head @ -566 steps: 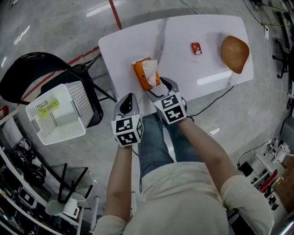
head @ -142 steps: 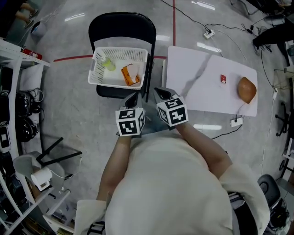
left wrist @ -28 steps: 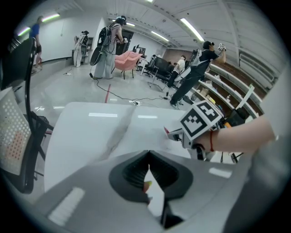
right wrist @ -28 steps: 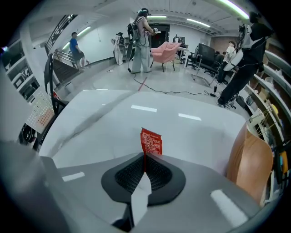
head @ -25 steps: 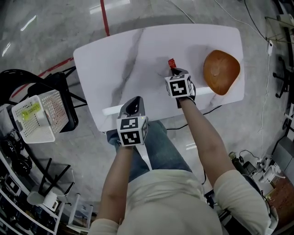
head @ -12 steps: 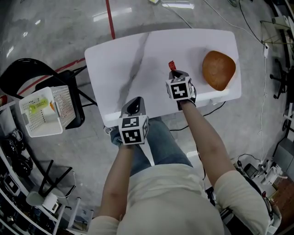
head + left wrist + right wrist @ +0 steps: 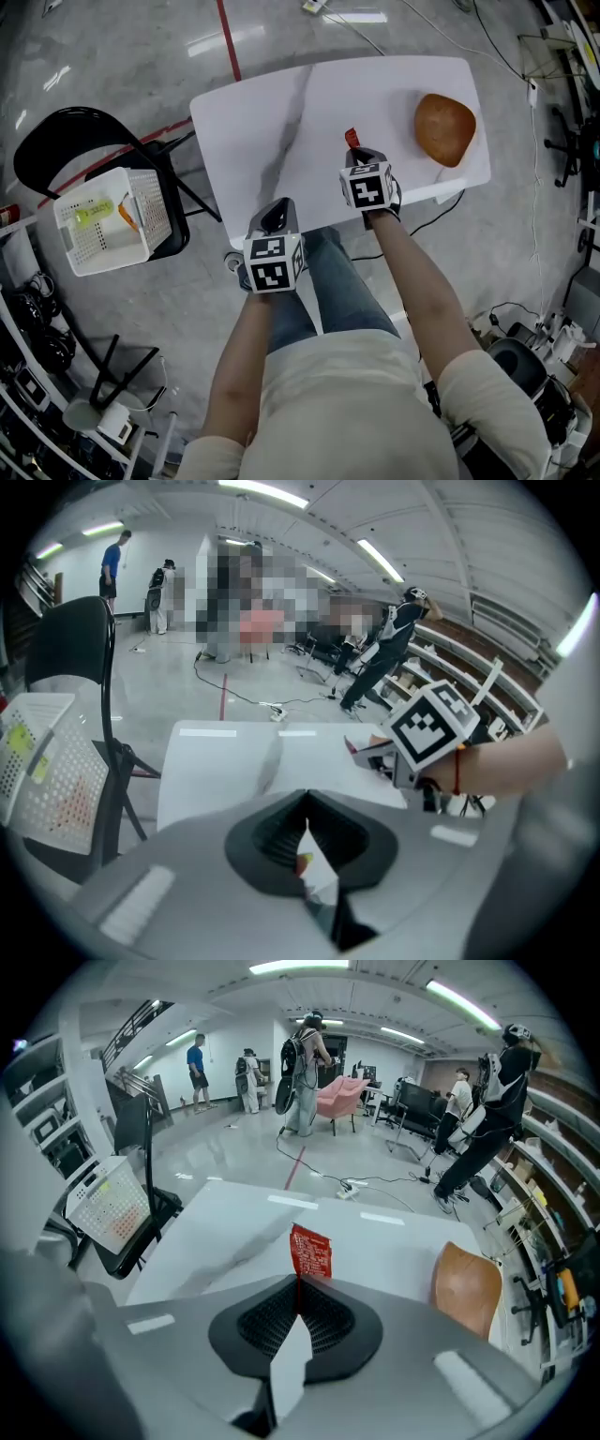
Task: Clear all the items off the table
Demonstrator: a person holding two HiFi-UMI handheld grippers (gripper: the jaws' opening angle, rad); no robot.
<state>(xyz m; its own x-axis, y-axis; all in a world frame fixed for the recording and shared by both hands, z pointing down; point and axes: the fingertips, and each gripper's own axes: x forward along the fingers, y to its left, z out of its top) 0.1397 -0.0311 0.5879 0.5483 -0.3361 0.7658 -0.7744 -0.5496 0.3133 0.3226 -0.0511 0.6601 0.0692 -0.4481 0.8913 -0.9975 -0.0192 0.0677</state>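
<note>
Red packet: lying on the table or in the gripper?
Held: the right gripper is shut on the red packet, which stands upright from its jaws.

Setting: large open lab or workshop hall. Evidence: polished grey floor (image 7: 234,1138) with a red tape line (image 7: 296,1170) and trailing cables (image 7: 375,1178) ahead of the right gripper's (image 7: 298,1288) jaws. Ceiling strip lights (image 7: 300,967) above them. Metal shelving (image 7: 548,1162) to their right. Office chairs (image 7: 412,1101) and standing people (image 7: 305,1063) far beyond.

Both forearms reach forward. The left gripper (image 7: 274,214) points down, its jaws together and empty. The right gripper (image 7: 362,153), further ahead, pinches a red packet (image 7: 310,1251).
</note>
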